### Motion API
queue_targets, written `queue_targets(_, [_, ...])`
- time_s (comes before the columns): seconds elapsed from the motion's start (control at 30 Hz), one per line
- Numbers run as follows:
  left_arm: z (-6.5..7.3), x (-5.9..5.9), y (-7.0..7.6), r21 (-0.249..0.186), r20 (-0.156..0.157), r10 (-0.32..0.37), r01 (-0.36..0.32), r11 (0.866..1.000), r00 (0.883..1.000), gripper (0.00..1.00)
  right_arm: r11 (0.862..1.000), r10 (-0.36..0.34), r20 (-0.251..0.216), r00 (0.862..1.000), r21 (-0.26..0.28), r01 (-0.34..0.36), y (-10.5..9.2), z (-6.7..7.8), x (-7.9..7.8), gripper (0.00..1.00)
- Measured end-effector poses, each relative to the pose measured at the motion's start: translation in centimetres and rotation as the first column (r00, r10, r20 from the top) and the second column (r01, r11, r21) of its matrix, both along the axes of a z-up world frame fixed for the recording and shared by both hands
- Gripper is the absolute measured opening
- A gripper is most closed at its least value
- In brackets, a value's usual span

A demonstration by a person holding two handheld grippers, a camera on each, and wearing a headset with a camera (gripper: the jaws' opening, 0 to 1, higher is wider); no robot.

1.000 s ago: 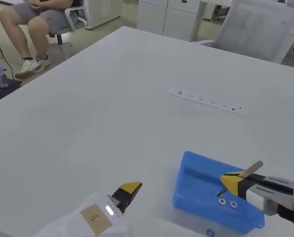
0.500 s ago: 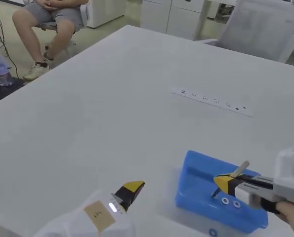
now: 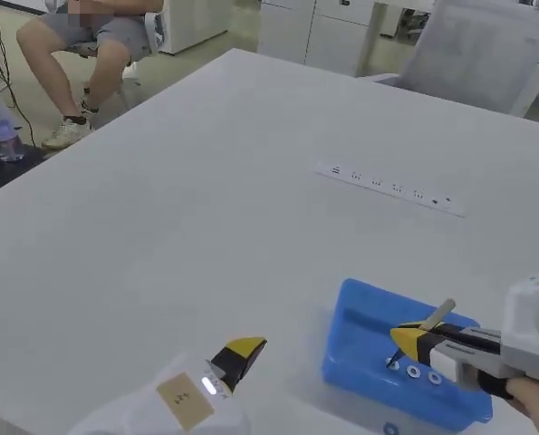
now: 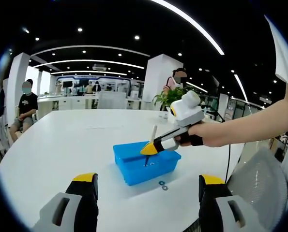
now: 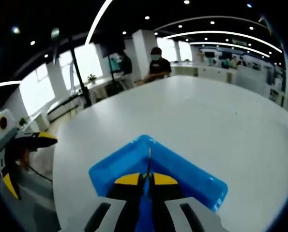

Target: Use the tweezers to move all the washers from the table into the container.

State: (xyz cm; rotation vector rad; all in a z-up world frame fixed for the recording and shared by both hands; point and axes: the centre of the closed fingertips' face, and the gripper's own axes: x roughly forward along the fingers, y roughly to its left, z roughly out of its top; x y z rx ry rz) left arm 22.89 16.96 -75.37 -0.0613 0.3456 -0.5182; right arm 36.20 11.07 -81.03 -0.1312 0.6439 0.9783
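Right gripper (image 3: 406, 338) clenched on one pair of tweezers (image 3: 441, 313), over the blue container (image 3: 355, 313). Tweezers tilted, long axis from the upper end at 2 o'clock to the tips at 7 o'clock, pointing down into the container. Two washers (image 3: 414, 372) on its floor just beside the tips; a third washer (image 3: 389, 427) on the table at the container's 6 o'clock. Left gripper (image 3: 244, 350) released, jaws wide apart, at the container's 9 o'clock. Plain white table (image 3: 206, 208); one power strip (image 3: 391, 188) at 12 o'clock. Open-plan office: seated person (image 3: 79, 36) at 10 o'clock, office chair (image 3: 486, 50) at 1 o'clock.
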Motion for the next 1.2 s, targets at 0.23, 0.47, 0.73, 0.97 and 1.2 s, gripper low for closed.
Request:
queue_targets(0.23, [-0.1, 0.0, 0.0, 0.003, -0.003, 0.000, 0.000, 1.000, 1.000, 0.87, 1.000, 0.000, 0.034, 0.999, 0.024, -0.001, -0.6, 2.0, -0.9, 0.04])
queue_targets(0.47, [0.0, 0.0, 0.0, 0.006, -0.003, 0.000, 0.000, 1.000, 1.000, 0.87, 0.997, -0.001, 0.073, 0.997, 0.075, -0.005, -0.8, 5.1, -2.7, 0.04])
queue_targets(0.73, [-0.1, 0.0, -0.1, 0.007, -0.004, -0.004, 0.004, 1.000, 1.000, 0.87, 0.995, 0.038, 0.057, 0.998, 0.092, -0.043, -0.5, 5.4, -5.8, 0.04])
queue_targets(0.97, [-0.2, 0.0, -0.2, 0.008, -0.004, -0.008, 0.008, 1.000, 1.000, 0.87, 0.994, 0.066, 0.003, 0.998, 0.092, -0.066, -0.4, 3.3, -7.2, 0.04])
queue_targets(1.2, [-0.2, -0.1, -0.1, 0.006, -0.007, -0.007, 0.007, 1.000, 1.000, 0.86, 0.995, 0.082, -0.054, 0.995, 0.067, -0.079, -0.4, 0.7, -8.1, 0.04])
